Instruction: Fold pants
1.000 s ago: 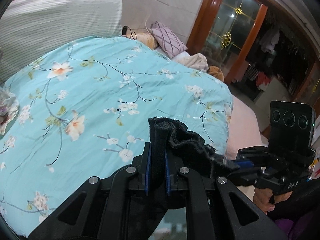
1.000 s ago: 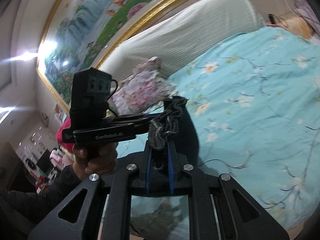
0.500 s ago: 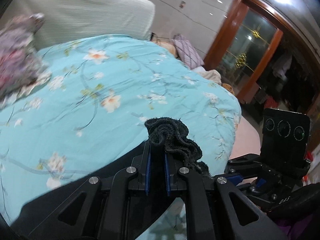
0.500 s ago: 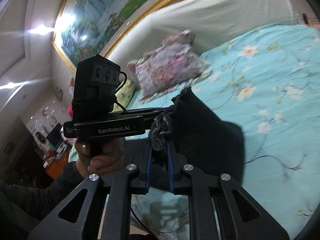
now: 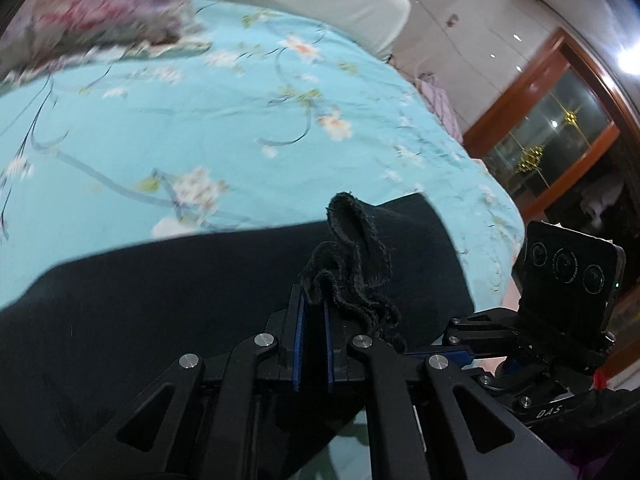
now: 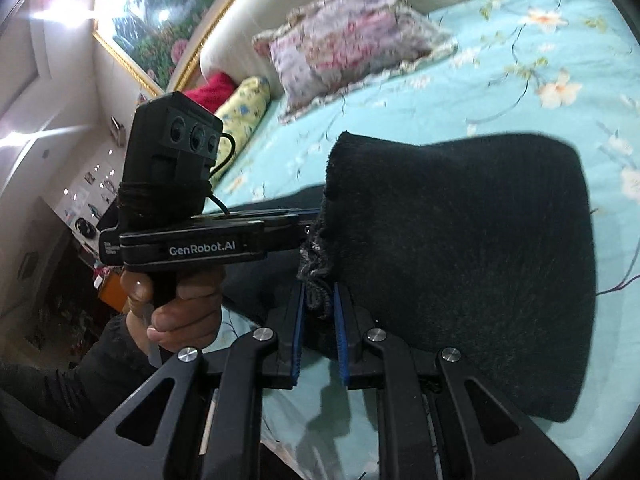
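Since the earlier frame both grippers have come down toward the bed, and the black pants now spread across the lower half of the left wrist view over the turquoise floral bedspread. The left gripper is clamped on a bunched, frayed edge of the pants. The right gripper pinches another gathered edge, probably the waistband, though the fabric is too dark to tell. A hand holds the left tool at lower left. The flowered pillow at top is blurred.
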`<move>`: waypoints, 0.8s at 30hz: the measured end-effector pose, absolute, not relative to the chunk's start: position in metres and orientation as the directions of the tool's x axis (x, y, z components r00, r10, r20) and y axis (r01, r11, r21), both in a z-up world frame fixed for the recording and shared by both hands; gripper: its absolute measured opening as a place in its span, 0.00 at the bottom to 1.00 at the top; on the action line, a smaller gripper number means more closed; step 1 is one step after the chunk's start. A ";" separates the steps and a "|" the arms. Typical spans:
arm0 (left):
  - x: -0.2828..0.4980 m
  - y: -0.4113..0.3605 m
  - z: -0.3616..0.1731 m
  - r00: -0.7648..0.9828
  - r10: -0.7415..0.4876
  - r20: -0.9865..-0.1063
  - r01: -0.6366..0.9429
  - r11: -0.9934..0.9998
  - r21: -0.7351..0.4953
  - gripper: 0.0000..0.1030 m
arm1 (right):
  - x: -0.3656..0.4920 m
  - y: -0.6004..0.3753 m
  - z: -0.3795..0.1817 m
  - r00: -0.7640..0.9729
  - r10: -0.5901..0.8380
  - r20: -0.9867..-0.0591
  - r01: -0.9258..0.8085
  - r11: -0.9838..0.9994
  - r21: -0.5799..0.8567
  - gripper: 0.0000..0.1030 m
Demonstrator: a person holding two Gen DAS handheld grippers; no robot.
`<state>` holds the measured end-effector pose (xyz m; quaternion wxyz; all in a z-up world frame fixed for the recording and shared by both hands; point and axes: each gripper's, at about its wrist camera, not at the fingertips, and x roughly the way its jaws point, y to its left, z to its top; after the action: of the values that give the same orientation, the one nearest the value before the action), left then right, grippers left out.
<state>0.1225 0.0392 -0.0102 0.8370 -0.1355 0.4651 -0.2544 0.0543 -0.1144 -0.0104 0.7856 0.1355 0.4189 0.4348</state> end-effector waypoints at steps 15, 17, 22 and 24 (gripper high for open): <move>0.087 0.070 -0.022 0.500 -0.470 -0.727 0.165 0.876 -0.453 0.10 | 0.048 -0.101 -0.010 0.249 0.747 -0.617 -0.585 0.623 0.518 0.17; 0.076 0.076 -0.021 0.524 -0.446 -0.726 0.134 0.885 -0.447 0.11 | 0.045 -0.101 -0.004 0.253 0.752 -0.609 -0.592 0.618 0.517 0.22; 0.046 0.094 -0.018 0.583 -0.382 -0.717 0.038 0.895 -0.445 0.18 | 0.039 -0.098 0.015 0.278 0.770 -0.574 -0.622 0.600 0.504 0.43; 0.031 0.104 -0.015 0.614 -0.359 -0.703 -0.008 0.888 -0.460 0.22 | 0.039 -0.095 0.021 0.281 0.777 -0.563 -0.629 0.592 0.504 0.43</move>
<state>0.0306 0.1041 -0.0147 0.8722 -0.2146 0.4278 -0.1006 0.0388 -0.0953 0.0207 0.7950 0.0914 0.4049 0.4422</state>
